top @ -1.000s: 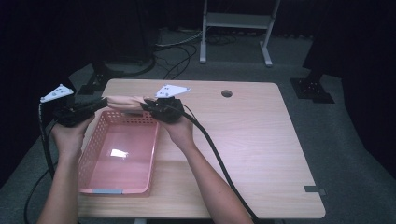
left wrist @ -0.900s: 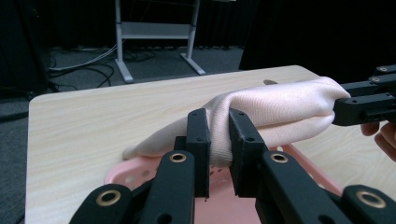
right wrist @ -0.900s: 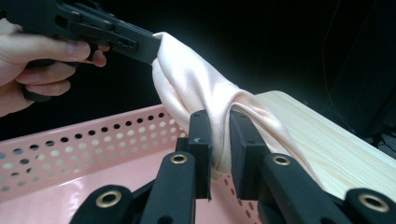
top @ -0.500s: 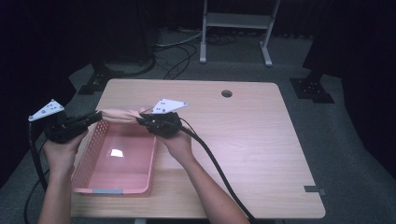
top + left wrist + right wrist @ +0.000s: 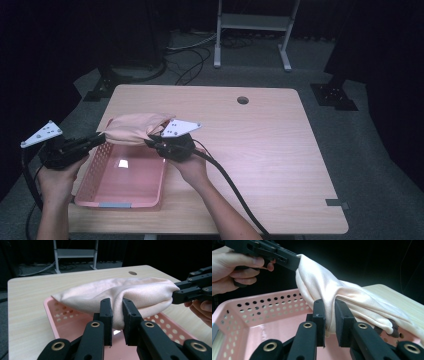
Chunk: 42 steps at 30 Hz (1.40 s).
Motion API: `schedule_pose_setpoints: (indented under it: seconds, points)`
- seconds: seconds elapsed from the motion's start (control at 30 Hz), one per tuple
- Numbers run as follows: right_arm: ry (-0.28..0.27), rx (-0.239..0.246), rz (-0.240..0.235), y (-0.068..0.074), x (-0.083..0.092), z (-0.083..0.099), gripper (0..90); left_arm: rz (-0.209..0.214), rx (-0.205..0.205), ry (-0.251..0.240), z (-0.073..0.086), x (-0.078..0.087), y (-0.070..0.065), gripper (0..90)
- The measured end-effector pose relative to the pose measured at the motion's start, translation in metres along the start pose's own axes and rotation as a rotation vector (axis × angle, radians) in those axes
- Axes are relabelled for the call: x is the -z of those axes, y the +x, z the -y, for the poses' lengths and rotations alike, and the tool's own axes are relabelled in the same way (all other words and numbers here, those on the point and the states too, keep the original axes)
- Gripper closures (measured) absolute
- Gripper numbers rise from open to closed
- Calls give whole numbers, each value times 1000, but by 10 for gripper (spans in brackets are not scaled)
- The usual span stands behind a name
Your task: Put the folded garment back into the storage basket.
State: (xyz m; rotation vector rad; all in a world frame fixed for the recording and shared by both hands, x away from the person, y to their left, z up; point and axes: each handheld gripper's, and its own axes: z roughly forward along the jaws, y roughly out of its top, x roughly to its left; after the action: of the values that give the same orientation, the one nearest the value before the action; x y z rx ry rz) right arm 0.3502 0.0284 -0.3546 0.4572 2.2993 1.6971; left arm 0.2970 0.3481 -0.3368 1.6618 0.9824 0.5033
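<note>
From above, we have drawn the pink cloth back to hang over the far end of the pink basket on the worktop, and up close the left tongs pinch one edge, the right tongs the other, so lowering it in looks next.

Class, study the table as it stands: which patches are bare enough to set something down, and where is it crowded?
Bare wood runs from the right tool to the table's right edge, and along the far edge around the round hole. The near-left is crowded: the pink basket, the cloth stretched above it, and the left tool.
</note>
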Motion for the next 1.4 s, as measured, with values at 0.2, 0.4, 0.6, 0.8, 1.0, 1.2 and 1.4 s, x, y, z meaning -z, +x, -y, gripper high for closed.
schedule_pose_setpoints:
  seconds: [0.2, 0.4, 0.6, 0.8, 1.0, 1.2, 1.4]
  points:
    - [5, -6, -15, 9, 4, 9, 805, 10, 0, 13, 10, 7, -7, 807]
    - [23, -3, -36, 20, 5, 17, 804, 11, 11, 16, 21, 11, -10, 807]
    - [28, 1, -50, 29, 5, 23, 804, 11, 25, 15, 29, 16, -11, 807]
    - [34, -7, -61, 34, 4, 27, 804, 13, 38, 9, 35, 19, -11, 807]
    - [45, -2, -67, 38, 5, 32, 804, 17, 47, 14, 41, 21, -13, 807]
    - [42, -6, -65, 40, 5, 34, 804, 16, 41, 18, 41, 21, -13, 807]
    - [37, -4, -77, 43, 6, 34, 804, 17, 43, 19, 42, 22, -14, 807]
